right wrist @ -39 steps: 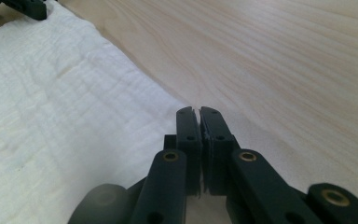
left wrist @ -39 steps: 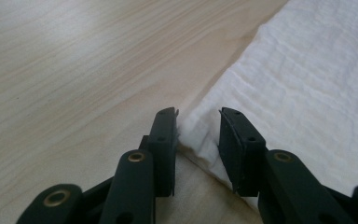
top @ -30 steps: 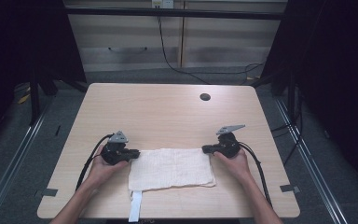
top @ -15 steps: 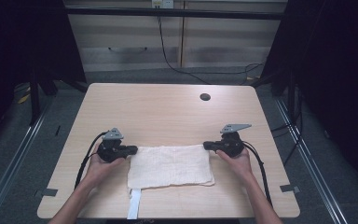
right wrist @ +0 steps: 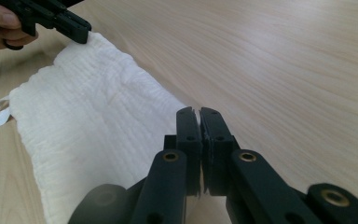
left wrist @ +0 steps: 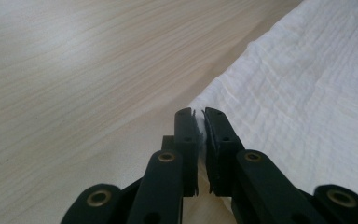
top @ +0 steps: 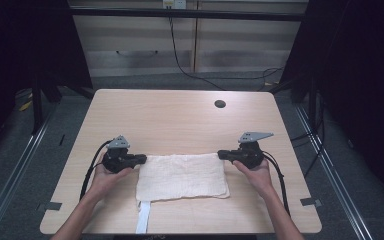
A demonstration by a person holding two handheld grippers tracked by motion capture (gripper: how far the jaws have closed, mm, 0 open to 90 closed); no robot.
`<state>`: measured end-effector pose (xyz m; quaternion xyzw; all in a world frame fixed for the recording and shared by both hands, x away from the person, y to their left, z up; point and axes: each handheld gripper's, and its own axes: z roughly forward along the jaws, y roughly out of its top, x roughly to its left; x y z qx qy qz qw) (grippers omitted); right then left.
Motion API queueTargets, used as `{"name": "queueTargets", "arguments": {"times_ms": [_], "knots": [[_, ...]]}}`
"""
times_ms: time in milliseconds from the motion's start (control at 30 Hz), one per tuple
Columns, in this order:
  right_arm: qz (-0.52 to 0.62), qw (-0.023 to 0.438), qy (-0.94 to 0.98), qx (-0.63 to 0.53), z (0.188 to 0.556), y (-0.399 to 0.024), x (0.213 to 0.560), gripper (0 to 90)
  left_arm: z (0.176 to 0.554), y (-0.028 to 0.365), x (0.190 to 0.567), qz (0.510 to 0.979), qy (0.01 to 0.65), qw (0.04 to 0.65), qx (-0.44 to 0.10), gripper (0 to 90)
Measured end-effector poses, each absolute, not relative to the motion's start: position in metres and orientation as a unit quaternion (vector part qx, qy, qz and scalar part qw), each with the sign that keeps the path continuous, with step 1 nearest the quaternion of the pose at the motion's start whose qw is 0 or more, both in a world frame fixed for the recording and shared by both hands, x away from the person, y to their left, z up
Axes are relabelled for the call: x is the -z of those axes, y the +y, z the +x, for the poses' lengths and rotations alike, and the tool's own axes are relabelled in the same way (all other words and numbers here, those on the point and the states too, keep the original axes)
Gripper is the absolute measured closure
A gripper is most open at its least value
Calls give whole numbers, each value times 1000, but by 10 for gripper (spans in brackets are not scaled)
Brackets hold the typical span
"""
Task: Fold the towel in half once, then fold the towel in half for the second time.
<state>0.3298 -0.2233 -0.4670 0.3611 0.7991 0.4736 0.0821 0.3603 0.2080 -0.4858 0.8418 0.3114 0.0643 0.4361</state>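
Observation:
A white crinkled cloth (top: pixel 182 176) lies spread on the wooden table (top: pixel 180 115) near its front edge. My left gripper (top: pixel 142 158) is shut on the cloth's far left corner, and in the left gripper view (left wrist: pixel 200 128) a sliver of fabric shows pinched between the jaws. My right gripper (top: pixel 221 154) is shut on the far right corner, its jaws (right wrist: pixel 199 122) pressed together at the cloth's (right wrist: pixel 93 126) edge. The far edge runs taut between the two grippers. The left gripper (right wrist: pixel 81 32) also shows across the cloth in the right gripper view.
A white strap (top: pixel 143 220) hangs from the cloth's near left corner over the table's front edge. A dark round hole (top: pixel 220 104) sits at the table's far right. Bare wood stretches behind the cloth. Cables trail from both grippers.
Both grippers have drawn slightly apart and the right one has risen a little, pulling the cloth's far edge straighter and tauter. Both jaws stay shut on the corners.

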Motion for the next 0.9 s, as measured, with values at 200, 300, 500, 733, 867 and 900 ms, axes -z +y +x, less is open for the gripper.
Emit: {"name": "queueTargets", "arguments": {"times_ms": [200, 300, 500, 733, 867, 900], "knots": [[353, 83, 802, -474, 327, -221, 463, 873, 361, 209, 486, 841, 313, 437, -65, 844], [344, 84, 806, -474, 324, -218, 461, 873, 361, 209, 486, 839, 316, 439, -65, 845], [322, 82, 815, -475, 313, -211, 454, 873, 362, 210, 486, 833, 323, 444, -65, 847], [302, 77, 821, -478, 301, -203, 452, 873, 362, 210, 485, 829, 330, 447, -68, 847], [294, 70, 826, -476, 294, -199, 453, 873, 362, 209, 485, 827, 335, 444, -76, 848], [290, 66, 828, -475, 292, -197, 454, 873, 362, 209, 485, 827, 337, 444, -75, 849]]}}
